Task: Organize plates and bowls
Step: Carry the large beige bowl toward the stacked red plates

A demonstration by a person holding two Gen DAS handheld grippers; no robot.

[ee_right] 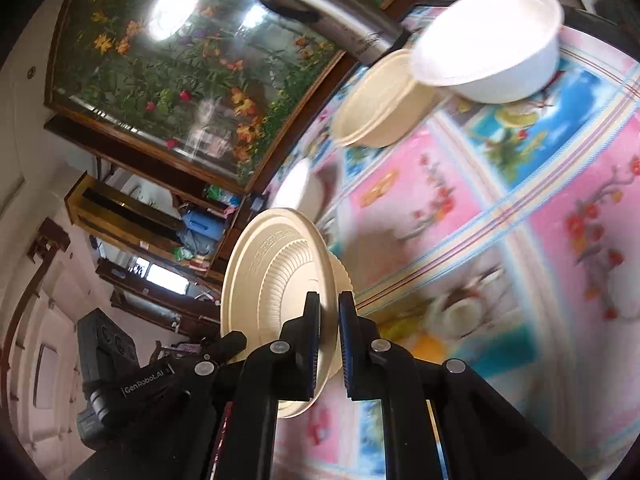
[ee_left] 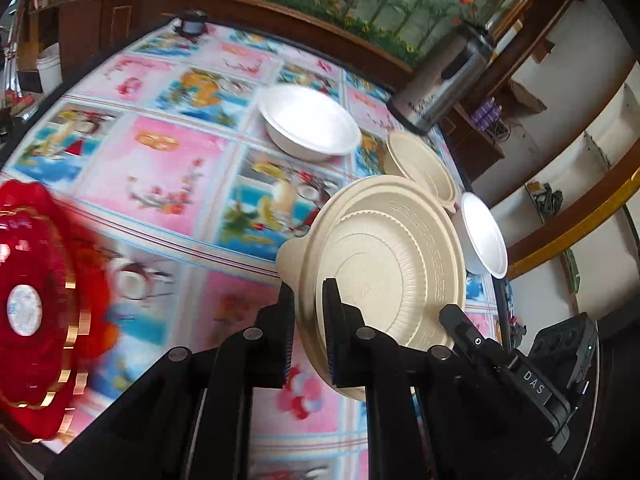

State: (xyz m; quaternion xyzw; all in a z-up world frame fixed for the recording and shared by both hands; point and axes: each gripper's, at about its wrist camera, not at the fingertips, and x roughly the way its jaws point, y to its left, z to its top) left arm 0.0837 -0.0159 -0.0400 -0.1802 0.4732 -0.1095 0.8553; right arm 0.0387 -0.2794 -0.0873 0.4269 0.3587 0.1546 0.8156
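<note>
Inventory of tableware on a table [ee_left: 168, 184] covered with a pink-and-blue pictured cloth.

Item one: beige plate [ee_left: 384, 264], ribbed inside, with a raised patterned band near its rim and a small tab at one edge. It is lifted clear of the cloth and tilted, gripped at two places on its rim. Left gripper [ee_left: 308, 312] is clamped on the rim near the tab, one black finger on each face. Right gripper [ee_right: 329, 316] is likewise pinched tight on the rim; in the right wrist view the plate [ee_right: 276, 272] stands nearly edge-on between its fingers. In the left wrist view the right gripper appears at the lower right, with lettering on its body.

Item two: large white bowl [ee_left: 308, 124], upright on the cloth, farther back on the table.

Item three: beige bowl [ee_left: 420, 168], upright, just behind the held plate and near the table's right edge, beside the white bowl [ee_right: 492, 44].

Item four: small white bowl [ee_left: 484, 236], at the right edge of the table, partly hidden by the plate; whether it touches the beige bowl cannot be told.

Item five: red plate with gold trim [ee_left: 36, 308], at the left of the left wrist view, blurred.

Item six: steel thermos jug [ee_left: 444, 76], standing at the far right corner of the table behind the beige bowl [ee_right: 380, 100].
</note>
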